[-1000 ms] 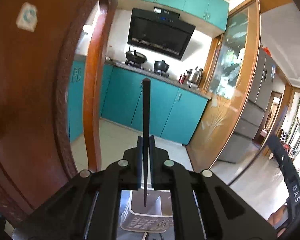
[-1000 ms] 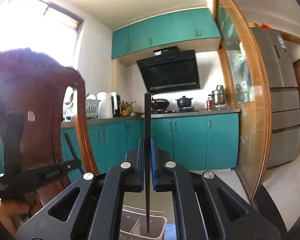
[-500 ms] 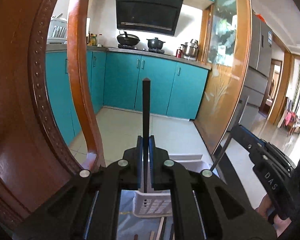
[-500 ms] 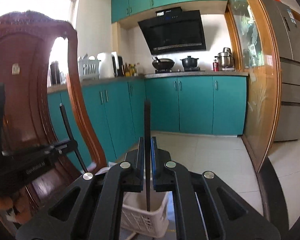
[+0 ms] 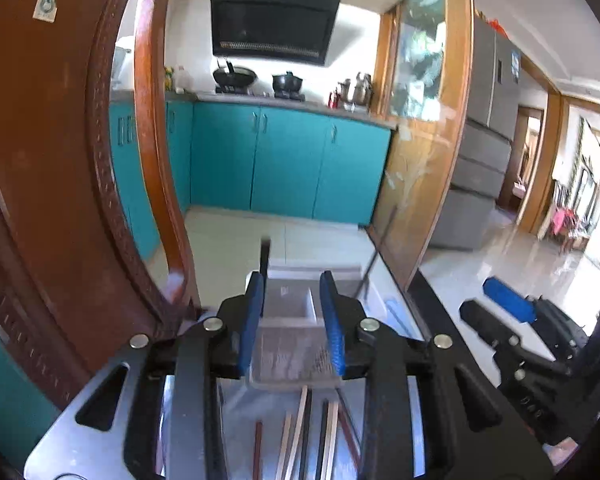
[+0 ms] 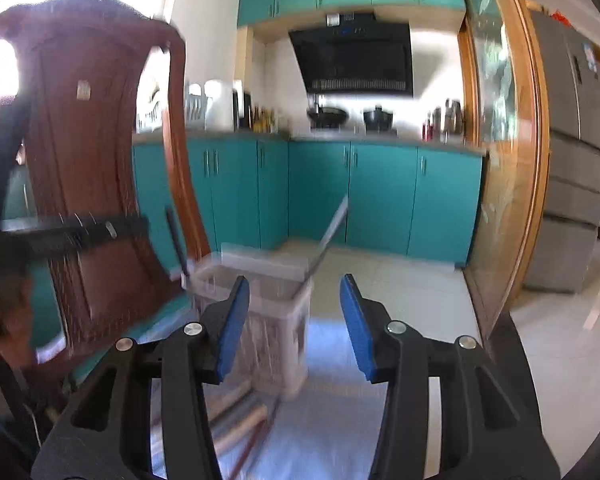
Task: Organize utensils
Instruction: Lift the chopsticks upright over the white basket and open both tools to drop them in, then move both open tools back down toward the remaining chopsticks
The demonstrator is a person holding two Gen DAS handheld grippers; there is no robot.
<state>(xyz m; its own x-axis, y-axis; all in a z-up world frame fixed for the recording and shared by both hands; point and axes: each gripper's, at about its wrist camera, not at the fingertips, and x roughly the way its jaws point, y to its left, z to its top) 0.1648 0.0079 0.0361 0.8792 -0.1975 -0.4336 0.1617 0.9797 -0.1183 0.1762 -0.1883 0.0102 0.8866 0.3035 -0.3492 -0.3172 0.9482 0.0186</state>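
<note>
The chair (image 5: 48, 184) is filling the left of both views, its carved brown back standing upright just beside the table (image 6: 340, 408). The table is showing a pale, shiny top, and the basket (image 6: 276, 320) is sitting on it, white and slotted, a divider splitting it into compartments.

The left gripper (image 5: 292, 320) is hanging just above the basket with its blue pads spread apart and nothing between them. The right gripper (image 6: 292, 326) is hovering off to the basket's right side, jaws gaping wide, also carrying nothing; in the left view it is sitting well to the right (image 5: 516, 336).

Inside the basket, a black chopstick (image 5: 265, 256) is standing near upright at the left rear corner, and a pale chopstick (image 6: 332, 228) is leaning out to the right from the far side. Which compartment each one is sitting in, I cannot tell through the blur.

On the table just in front of the basket, a bunch of loose chopsticks (image 5: 304, 428) is lying side by side, dark, reddish and pale ones mixed, pointing toward the basket.
</note>
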